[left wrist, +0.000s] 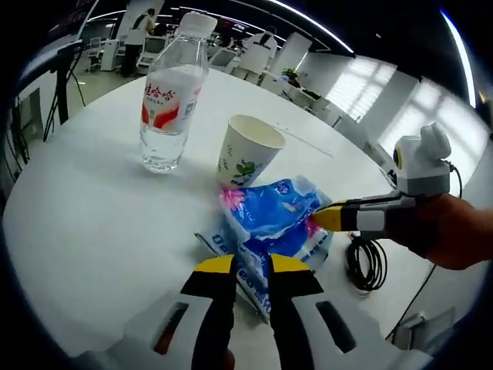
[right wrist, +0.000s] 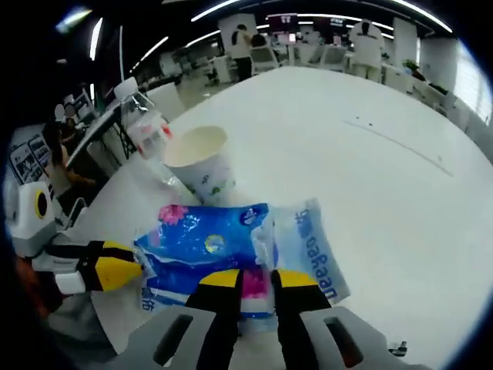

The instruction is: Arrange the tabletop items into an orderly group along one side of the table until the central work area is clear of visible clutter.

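A bunch of blue tissue packets [left wrist: 269, 212] lies near the edge of the round white table [left wrist: 92, 200]. My left gripper [left wrist: 253, 266] is shut on the lower packet's near edge. My right gripper [left wrist: 320, 218] comes in from the right, shut on the top packet's end. In the right gripper view its jaws [right wrist: 258, 279] pinch the packets [right wrist: 204, 243], and the left gripper [right wrist: 127, 270] holds their left edge. Just behind the packets stands a white paper cup [left wrist: 248, 154] [right wrist: 199, 162]. Farther back is a clear water bottle [left wrist: 166, 100] [right wrist: 142, 123] with a red label.
A coiled black cable [left wrist: 366, 262] hangs just off the table's edge on the right. A hand [left wrist: 451, 231] holds the right gripper. Office desks and standing people [left wrist: 139, 38] lie beyond the table's far side.
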`<state>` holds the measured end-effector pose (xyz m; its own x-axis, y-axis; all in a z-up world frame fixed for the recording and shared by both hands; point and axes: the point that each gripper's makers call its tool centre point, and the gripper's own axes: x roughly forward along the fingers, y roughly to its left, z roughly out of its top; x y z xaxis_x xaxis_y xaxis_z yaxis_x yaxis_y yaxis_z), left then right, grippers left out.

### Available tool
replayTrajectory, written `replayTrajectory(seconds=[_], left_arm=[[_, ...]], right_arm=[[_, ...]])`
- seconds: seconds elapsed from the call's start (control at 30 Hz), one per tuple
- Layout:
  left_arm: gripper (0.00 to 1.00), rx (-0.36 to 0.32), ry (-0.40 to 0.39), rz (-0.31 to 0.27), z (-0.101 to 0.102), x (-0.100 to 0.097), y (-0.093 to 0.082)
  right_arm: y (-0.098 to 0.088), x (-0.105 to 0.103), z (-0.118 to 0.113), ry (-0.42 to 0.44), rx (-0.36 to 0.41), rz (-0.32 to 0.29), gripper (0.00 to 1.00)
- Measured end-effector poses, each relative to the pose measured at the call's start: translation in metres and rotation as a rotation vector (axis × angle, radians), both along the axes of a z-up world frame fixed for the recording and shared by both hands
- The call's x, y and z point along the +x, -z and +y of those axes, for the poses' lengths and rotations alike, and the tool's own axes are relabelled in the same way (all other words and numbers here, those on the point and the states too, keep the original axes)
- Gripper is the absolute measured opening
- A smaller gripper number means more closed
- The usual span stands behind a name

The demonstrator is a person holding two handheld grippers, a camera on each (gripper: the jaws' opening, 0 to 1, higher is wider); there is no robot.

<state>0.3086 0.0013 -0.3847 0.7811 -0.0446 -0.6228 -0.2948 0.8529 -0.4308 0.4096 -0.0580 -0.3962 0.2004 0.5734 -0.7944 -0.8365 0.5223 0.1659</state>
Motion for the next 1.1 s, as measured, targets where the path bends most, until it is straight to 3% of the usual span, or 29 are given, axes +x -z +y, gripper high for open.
replayTrajectory(seconds=[0.2, 0.33, 0.47, 0.8, 1.1], left_arm=[[0.02, -0.005, 0.013, 0.011, -0.004, 0.002, 0.004], [0.00, -0.010, 0.012, 0.004, -0.003, -0.001, 0.002], [0.00, -0.006, 0.027, -0.003, -0.007, -0.003, -0.004], [0.00, -0.007, 0.036, -0.037, -0.004, -0.001, -0.009], [0.00, 0.006, 0.064, -0.057, -0.007, -0.004, -0.014]], right_arm=[[-0.003, -0.001, -0.006, -0.008, -0.026, -0.031, 0.00], [-0.013, -0.007, -0.010, -0.001, 0.003, -0.034, 0.00], [-0.010, -0.006, -0.015, 0.012, 0.019, -0.033, 0.00], [-0.016, -0.032, -0.035, 0.092, 0.028, -0.015, 0.00], [-0.014, -0.035, -0.045, 0.153, 0.051, 0.001, 0.00]])
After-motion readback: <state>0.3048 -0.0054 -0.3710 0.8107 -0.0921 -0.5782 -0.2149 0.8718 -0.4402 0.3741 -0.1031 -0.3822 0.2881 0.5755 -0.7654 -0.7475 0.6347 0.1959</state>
